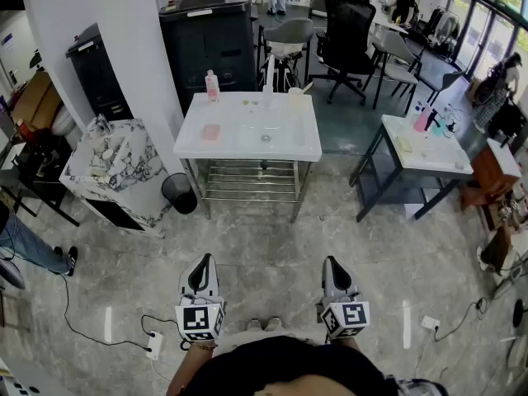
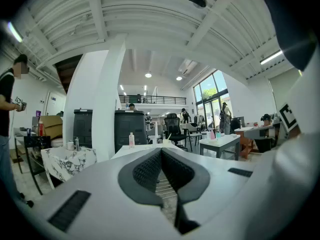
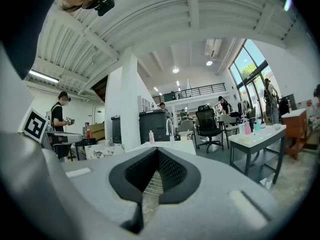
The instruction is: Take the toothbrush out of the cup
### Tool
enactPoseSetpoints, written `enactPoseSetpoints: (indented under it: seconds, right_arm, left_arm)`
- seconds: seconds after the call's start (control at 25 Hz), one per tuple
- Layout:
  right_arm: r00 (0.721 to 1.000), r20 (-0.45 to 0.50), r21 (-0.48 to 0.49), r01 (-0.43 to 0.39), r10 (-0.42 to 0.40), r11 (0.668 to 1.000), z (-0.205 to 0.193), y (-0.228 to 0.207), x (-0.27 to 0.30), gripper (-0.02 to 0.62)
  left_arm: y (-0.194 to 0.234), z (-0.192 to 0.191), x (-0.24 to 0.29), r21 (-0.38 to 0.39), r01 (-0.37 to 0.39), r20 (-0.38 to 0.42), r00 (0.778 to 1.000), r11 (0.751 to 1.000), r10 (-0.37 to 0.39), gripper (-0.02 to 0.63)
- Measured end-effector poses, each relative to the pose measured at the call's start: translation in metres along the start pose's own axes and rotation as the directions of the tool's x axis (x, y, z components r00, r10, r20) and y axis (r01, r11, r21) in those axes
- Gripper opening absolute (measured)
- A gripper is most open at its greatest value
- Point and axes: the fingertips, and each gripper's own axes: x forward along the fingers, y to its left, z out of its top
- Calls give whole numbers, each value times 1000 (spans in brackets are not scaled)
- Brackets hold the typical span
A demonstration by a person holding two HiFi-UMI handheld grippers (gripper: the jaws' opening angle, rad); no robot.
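A white sink table (image 1: 247,143) stands a few steps ahead in the head view. At its far edge is a pale cup (image 1: 295,96) with a toothbrush standing in it, next to the faucet (image 1: 268,74). My left gripper (image 1: 203,260) and right gripper (image 1: 330,261) hang low over the floor, well short of the table, both pointing at it. Each is shut with nothing between its jaws. The left gripper view shows its shut jaws (image 2: 161,150) with the cup (image 2: 166,142) small and far beyond them. The right gripper (image 3: 157,149) view also shows the cup (image 3: 185,136) far off.
A pink bottle (image 1: 212,85) and a pink soap (image 1: 209,132) are on the sink table. A black bin (image 1: 178,192) and a marble-patterned cabinet (image 1: 115,167) stand to its left, a second table (image 1: 425,151) to its right. A cable and power strip (image 1: 154,345) lie on the floor.
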Motion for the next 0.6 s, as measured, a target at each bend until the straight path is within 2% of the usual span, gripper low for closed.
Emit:
enactPoseSetpoints:
  seconds: [0.44,0.6]
  right_arm:
    - [1000,-1,-4,-19,19,1000,1,0,-3,5]
    - [1000,19,25,-19,19,1000,3,-5,-3,5]
  left_arm:
    - [-5,-1,-5,5,-9,-4,1000,1000,9,3]
    - [-7,-3,-3,3,-12,-9,1000,1000,12,3]
